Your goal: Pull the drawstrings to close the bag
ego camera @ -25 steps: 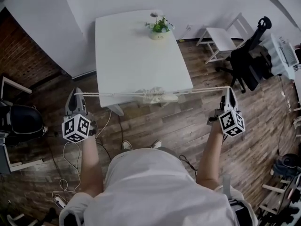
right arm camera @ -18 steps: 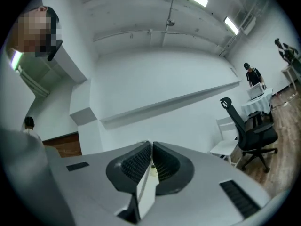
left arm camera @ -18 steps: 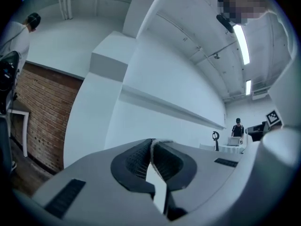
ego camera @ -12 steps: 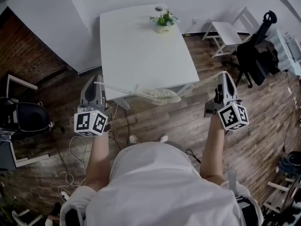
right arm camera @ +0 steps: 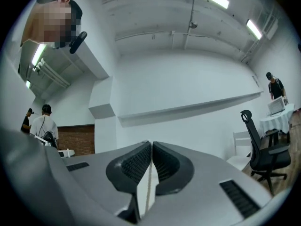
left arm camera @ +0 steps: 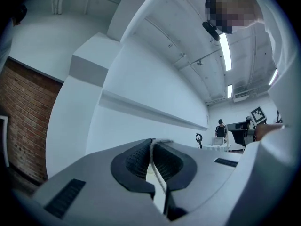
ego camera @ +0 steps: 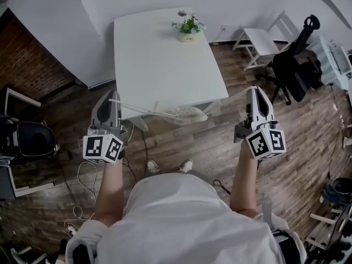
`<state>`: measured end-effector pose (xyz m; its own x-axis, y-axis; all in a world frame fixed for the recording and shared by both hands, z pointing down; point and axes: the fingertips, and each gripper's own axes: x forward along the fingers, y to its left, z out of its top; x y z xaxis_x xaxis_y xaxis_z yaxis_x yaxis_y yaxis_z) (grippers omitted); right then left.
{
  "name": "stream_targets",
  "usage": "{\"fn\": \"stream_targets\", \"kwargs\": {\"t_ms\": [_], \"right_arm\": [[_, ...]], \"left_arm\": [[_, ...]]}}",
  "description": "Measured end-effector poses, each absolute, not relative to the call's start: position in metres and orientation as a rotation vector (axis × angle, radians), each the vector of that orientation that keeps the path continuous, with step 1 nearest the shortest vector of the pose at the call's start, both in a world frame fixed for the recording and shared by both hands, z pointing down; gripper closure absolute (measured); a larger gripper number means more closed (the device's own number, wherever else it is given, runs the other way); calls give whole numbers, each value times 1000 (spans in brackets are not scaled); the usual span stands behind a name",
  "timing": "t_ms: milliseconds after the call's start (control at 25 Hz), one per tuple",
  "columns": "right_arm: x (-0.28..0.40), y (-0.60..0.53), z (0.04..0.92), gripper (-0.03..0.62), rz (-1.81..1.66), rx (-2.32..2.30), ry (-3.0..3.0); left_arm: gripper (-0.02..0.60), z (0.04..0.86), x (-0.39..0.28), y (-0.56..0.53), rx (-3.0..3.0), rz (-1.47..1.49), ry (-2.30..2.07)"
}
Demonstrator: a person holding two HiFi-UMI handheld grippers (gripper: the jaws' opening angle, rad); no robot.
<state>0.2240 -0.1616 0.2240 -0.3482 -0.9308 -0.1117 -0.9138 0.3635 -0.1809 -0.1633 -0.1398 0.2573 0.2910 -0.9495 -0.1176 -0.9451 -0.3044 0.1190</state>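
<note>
The white drawstring bag (ego camera: 186,114) hangs bunched together just off the white table's (ego camera: 159,59) near edge. One drawstring (ego camera: 142,108) slants from it to my left gripper (ego camera: 113,97), the other (ego camera: 226,100) runs to my right gripper (ego camera: 254,90). The left gripper view has the jaws (left arm camera: 153,143) shut on the thin white cord (left arm camera: 159,175), which lies between the ribbed pads. In the right gripper view the jaws (right arm camera: 151,146) are likewise shut on a cord (right arm camera: 148,187). Both grippers point roughly level, towards the far wall.
A potted plant (ego camera: 187,27) stands at the table's far edge. A white chair (ego camera: 261,40) and a black office chair (ego camera: 294,65) are at the right, a dark chair (ego camera: 30,139) at the left. Cables (ego camera: 82,186) lie on the wooden floor beside my left arm.
Both grippers have come inward and upward with the cords still held. The strings, a taut straight line before, now slant down to the bag from each side.
</note>
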Motion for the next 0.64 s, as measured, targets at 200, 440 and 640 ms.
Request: {"fn": "stream_targets", "kwargs": {"t_ms": [200, 440, 640], "right_arm": [[207, -161, 224, 554, -36, -1671, 2508], [202, -143, 216, 554, 16, -1649, 2501], [207, -133, 213, 554, 29, -1648, 2492]], "left_arm": [[566, 268, -157, -143, 2510, -247, -1824], [566, 266, -151, -135, 2515, -253, -1810], [566, 263, -146, -130, 2528, -273, -1812]]}}
